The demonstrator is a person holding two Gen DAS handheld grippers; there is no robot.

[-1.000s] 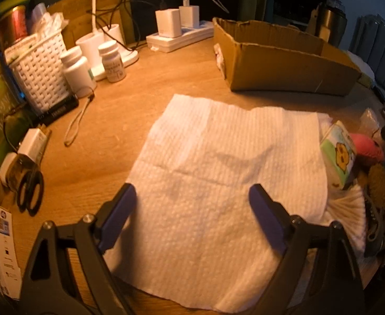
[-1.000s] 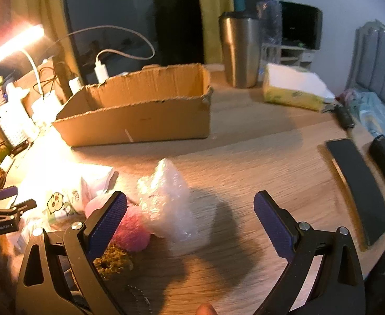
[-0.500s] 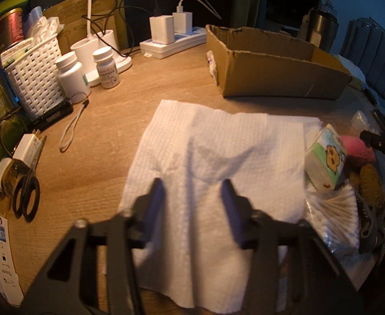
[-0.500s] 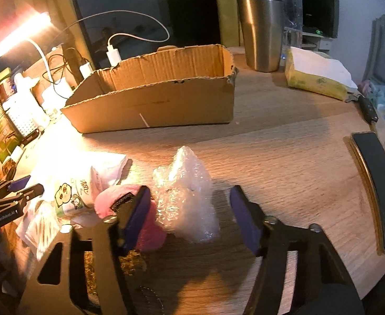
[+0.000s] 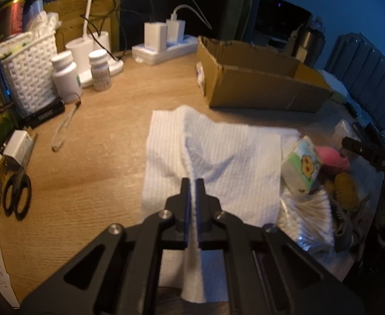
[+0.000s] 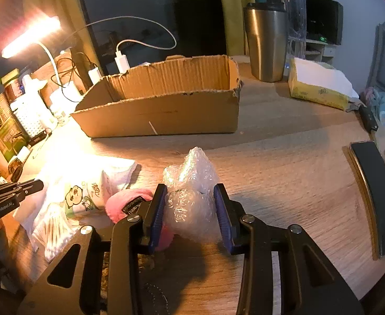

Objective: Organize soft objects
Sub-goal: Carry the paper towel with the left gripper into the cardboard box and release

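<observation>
Jaws of the left gripper (image 5: 192, 183) are clamped on a ridge of the tissue (image 5: 218, 152); those of the right gripper (image 6: 189, 204) are closing on the bubble wrap (image 6: 189, 183), pads touching its sides.

Lower centre of the left view, the tissue is pinched along one fold while most of the sheet lies flat on the tabletop (image 5: 92, 157). It looks best lifted slowly and straight up, so the thin sheet does not tear or drag the tissue pack (image 5: 301, 164) at its right edge. The wrap sits mid-frame in the right view, in front of the box (image 6: 160, 113), touching the pink pad (image 6: 129, 199); a gentle squeeze should hold it. The box's inside is largely hidden, the pile at lower left is overexposed, and the dark item under the right gripper cannot be made out.
</observation>
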